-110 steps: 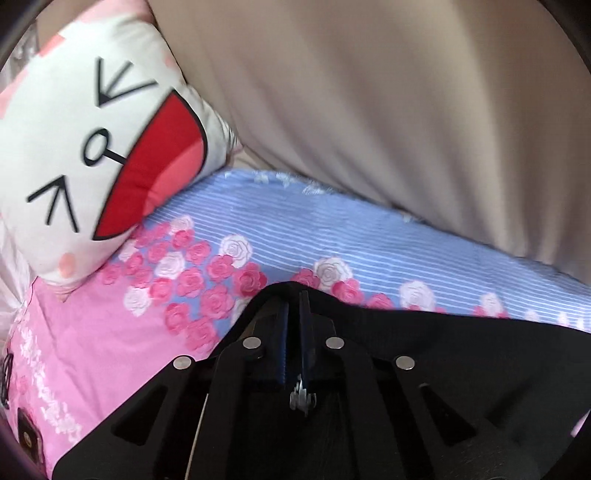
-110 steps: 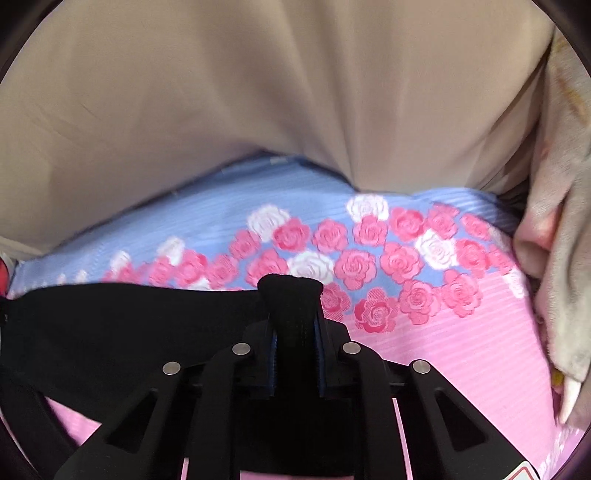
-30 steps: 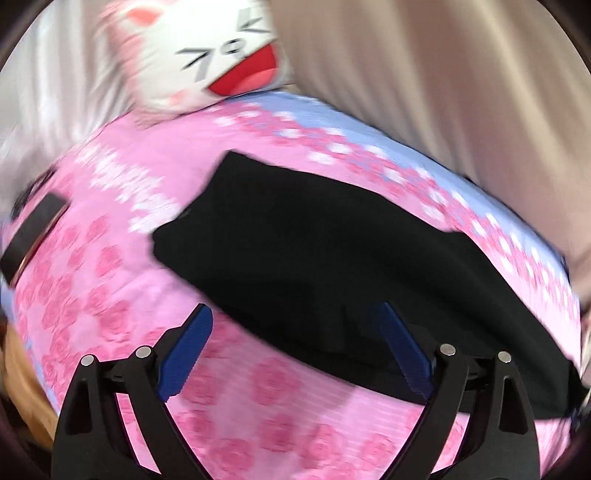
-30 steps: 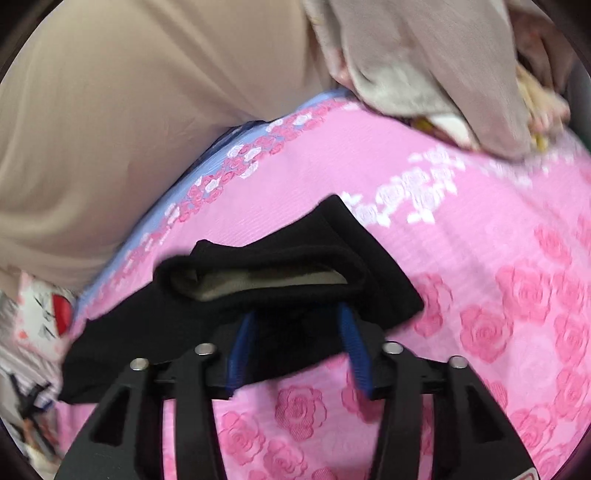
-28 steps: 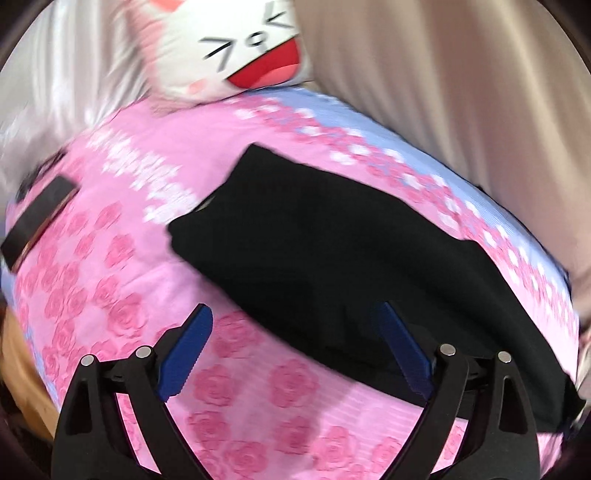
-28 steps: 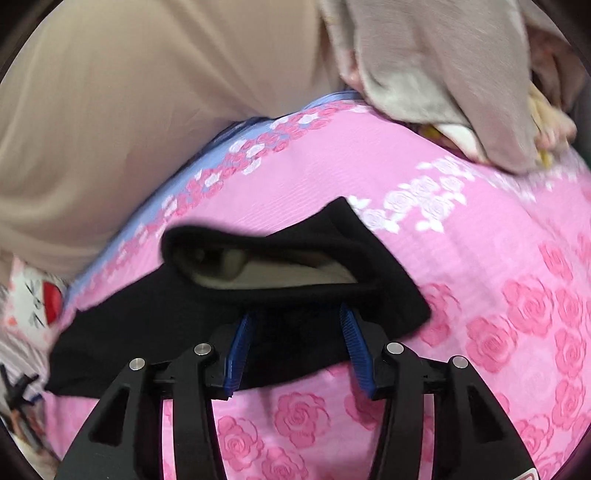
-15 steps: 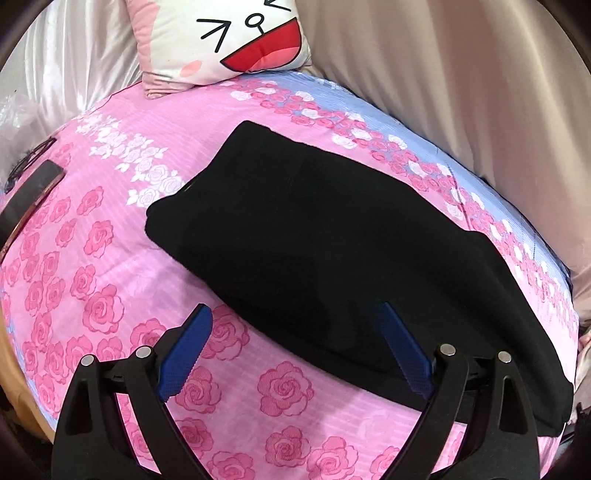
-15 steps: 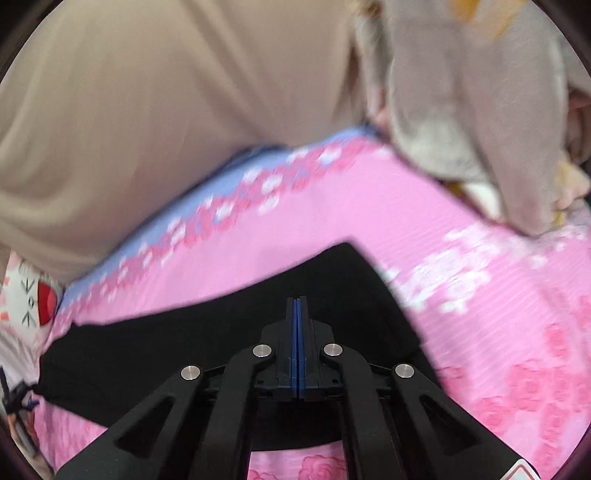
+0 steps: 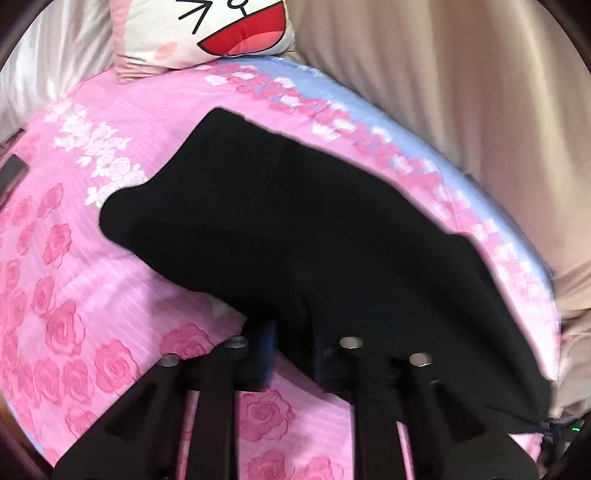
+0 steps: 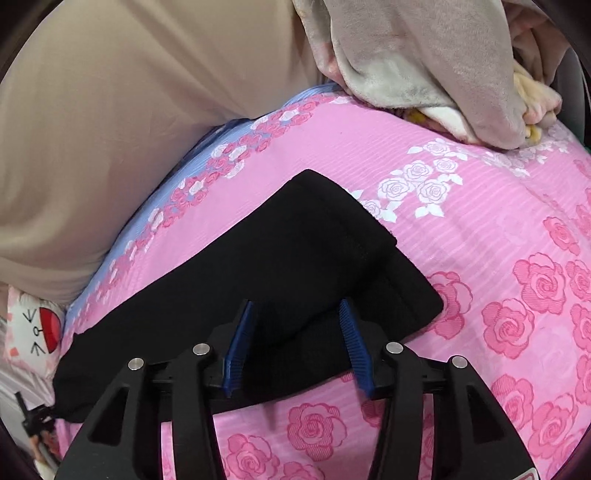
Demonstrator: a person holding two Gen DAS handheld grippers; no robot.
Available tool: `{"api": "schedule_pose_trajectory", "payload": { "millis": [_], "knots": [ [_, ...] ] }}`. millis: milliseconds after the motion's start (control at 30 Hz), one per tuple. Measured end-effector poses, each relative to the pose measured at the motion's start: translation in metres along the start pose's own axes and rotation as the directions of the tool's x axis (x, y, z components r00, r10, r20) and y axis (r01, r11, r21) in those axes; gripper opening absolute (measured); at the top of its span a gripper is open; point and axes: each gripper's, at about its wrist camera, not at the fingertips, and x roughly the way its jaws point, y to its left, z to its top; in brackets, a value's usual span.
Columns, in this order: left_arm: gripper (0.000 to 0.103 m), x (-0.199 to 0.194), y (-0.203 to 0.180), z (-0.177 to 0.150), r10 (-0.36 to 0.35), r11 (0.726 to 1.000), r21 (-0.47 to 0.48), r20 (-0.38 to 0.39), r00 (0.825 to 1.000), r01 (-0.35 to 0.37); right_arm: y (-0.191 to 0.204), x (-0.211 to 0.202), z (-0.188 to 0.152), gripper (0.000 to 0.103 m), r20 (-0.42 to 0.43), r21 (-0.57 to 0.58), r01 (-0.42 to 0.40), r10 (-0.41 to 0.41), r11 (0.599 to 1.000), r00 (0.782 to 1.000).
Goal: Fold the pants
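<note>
The black pants (image 9: 314,229) lie flat and folded lengthwise on the pink rose bedsheet (image 9: 66,295). In the left wrist view my left gripper (image 9: 295,350) is low over the near edge of the pants, jaws partly closed around the fabric edge; the view is blurred. In the right wrist view the pants (image 10: 280,258) end in a folded cuff at the right. My right gripper (image 10: 295,325) is open, its blue pads straddling the near edge of the pants without pinching it.
A white cat-face pillow (image 9: 207,29) sits at the head of the bed. A beige curtain (image 9: 461,92) hangs behind the bed. A grey and cream blanket heap (image 10: 424,62) lies at the bed's far right. A dark flat object (image 9: 11,173) lies at the left edge.
My left gripper has dropped to the pants' near edge and narrowed its jaws from wide open. My right gripper, shut half a second ago, has opened over the pants.
</note>
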Motion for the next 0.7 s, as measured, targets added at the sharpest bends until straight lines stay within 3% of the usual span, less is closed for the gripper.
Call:
{"api": "schedule_pose_trajectory", "payload": {
  "millis": [100, 200, 233, 300, 433, 500, 533, 567, 700],
  "knots": [
    [0.01, -0.015, 0.018, 0.012, -0.087, 0.996, -0.021, -0.024, 0.996, 0.087, 0.005, -0.009, -0.004, 0.048, 0.016, -0.017, -0.009, 0.009, 1.0, 1.0],
    [0.015, 0.003, 0.038, 0.008, -0.066, 0.996, -0.064, -0.11, 0.992, 0.059, 0.007, -0.015, -0.008, 0.048, 0.028, -0.034, 0.021, -0.02, 0.999, 0.999],
    [0.015, 0.009, 0.045, 0.002, -0.088, 0.991, -0.11, -0.152, 0.984, 0.072, 0.006, -0.015, -0.008, 0.048, 0.026, -0.033, 0.029, -0.029, 0.999, 0.999],
    [0.018, 0.003, 0.049, -0.008, -0.14, 0.979, -0.165, -0.13, 0.982, 0.118, 0.004, -0.017, -0.011, 0.048, 0.022, -0.025, 0.035, -0.035, 0.999, 0.999],
    [0.029, -0.008, 0.043, -0.007, -0.171, 0.973, -0.167, -0.072, 0.983, 0.157, 0.008, -0.024, -0.016, 0.048, 0.029, -0.049, 0.058, -0.057, 0.997, 0.998],
    [0.022, -0.006, 0.04, -0.001, -0.181, 0.973, -0.16, -0.058, 0.982, 0.169, 0.01, -0.023, -0.016, 0.048, 0.027, -0.056, 0.062, -0.06, 0.997, 0.998],
    [0.009, -0.006, 0.039, 0.003, -0.181, 0.973, -0.151, -0.042, 0.983, 0.173, 0.01, -0.023, -0.017, 0.048, 0.024, -0.054, 0.057, -0.055, 0.997, 0.998],
    [0.003, -0.005, 0.037, 0.008, -0.177, 0.976, -0.138, -0.032, 0.984, 0.171, 0.011, -0.023, -0.018, 0.048, 0.023, -0.053, 0.055, -0.054, 0.997, 0.998],
    [0.003, -0.01, 0.049, 0.021, -0.122, 0.987, -0.109, -0.033, 0.992, 0.118, 0.013, -0.029, -0.021, 0.048, 0.029, -0.056, 0.054, -0.053, 0.997, 0.998]
  ]
}}
